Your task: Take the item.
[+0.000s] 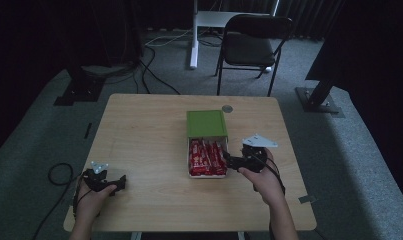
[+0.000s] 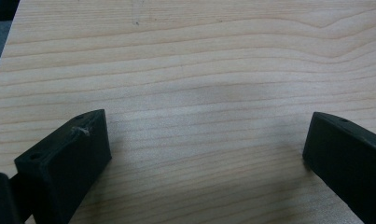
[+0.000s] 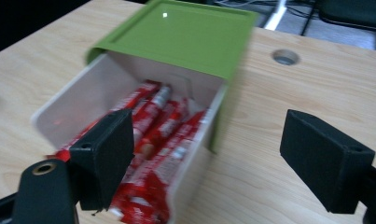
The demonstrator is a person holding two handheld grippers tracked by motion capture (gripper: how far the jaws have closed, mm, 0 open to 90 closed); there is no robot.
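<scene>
Nearest the camera, at seven o'clock on the worktop (image 1: 149,200), the left tool (image 1: 120,183) rests with jaws spread wide over bare wood. Centre, the white drawer (image 1: 187,159) of red snack packets (image 1: 207,157) stands pulled from its green case (image 1: 206,123). At four o'clock, the right tool (image 1: 228,159), jaws parted and empty, straddles the drawer's near right corner.

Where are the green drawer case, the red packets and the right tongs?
green drawer case (image 1: 206,123), high view, middle of its top face
red packets (image 1: 207,157), high view, middle of the bundle in the white tray
right tongs (image 3: 209,158), right gripper view, midway between the open jaws
</scene>
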